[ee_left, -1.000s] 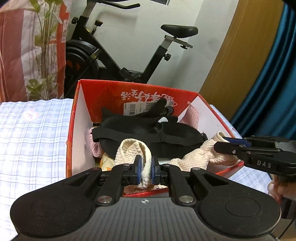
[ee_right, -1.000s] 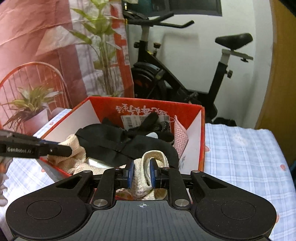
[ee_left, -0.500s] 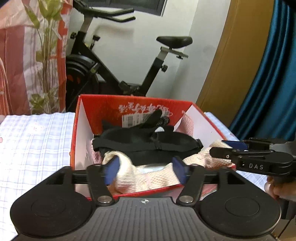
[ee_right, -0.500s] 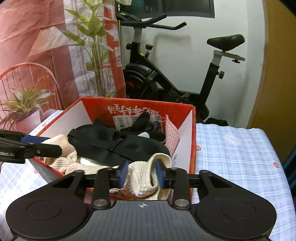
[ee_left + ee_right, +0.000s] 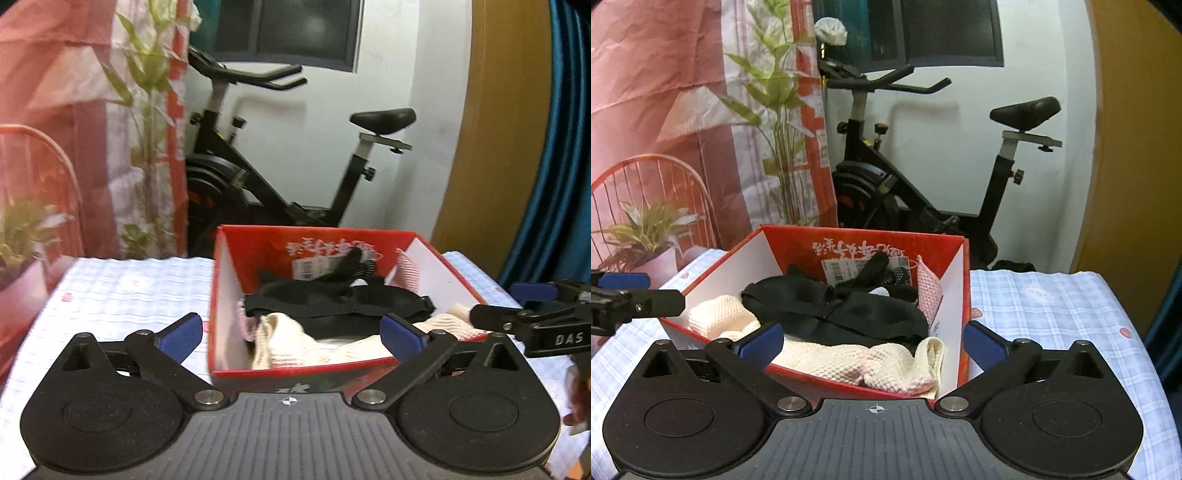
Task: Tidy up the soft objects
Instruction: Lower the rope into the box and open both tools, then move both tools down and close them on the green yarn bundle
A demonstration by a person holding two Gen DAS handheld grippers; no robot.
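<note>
My left tongs (image 5: 291,338) are spreading wide, the jaws still opening, and their blue pads (image 5: 180,332) press on nothing — the near wall of the red box (image 5: 295,373) sits in the gap between them, untouched. My right tongs (image 5: 873,345) are opening too, just as wide, with empty pads standing either side of the box's near corner.

The box rests on the checked blue-and-white bed cover (image 5: 1052,310), its flaps up and white on the inside. A cream knitted cloth (image 5: 849,362) lies loose in it along the near side, one end bunched at the left wall and the other folded over near the right wall. In the left view the same cloth (image 5: 314,347) runs from a lump beside the left wall across to the right rim, where its far end reaches the tip of my right tongs (image 5: 517,310), which come in from the right edge of that view.

Over the cream cloth lies a black strapped band (image 5: 834,310), stretched across the middle of the box. Behind it a black glove (image 5: 882,273) with a dotted palm leans on the back wall, against a barcode label. A pink knitted piece (image 5: 929,291) stands along the right inner wall.

Beyond the bed stands a black exercise bike (image 5: 923,184), with a potted plant (image 5: 646,229) at the left.
</note>
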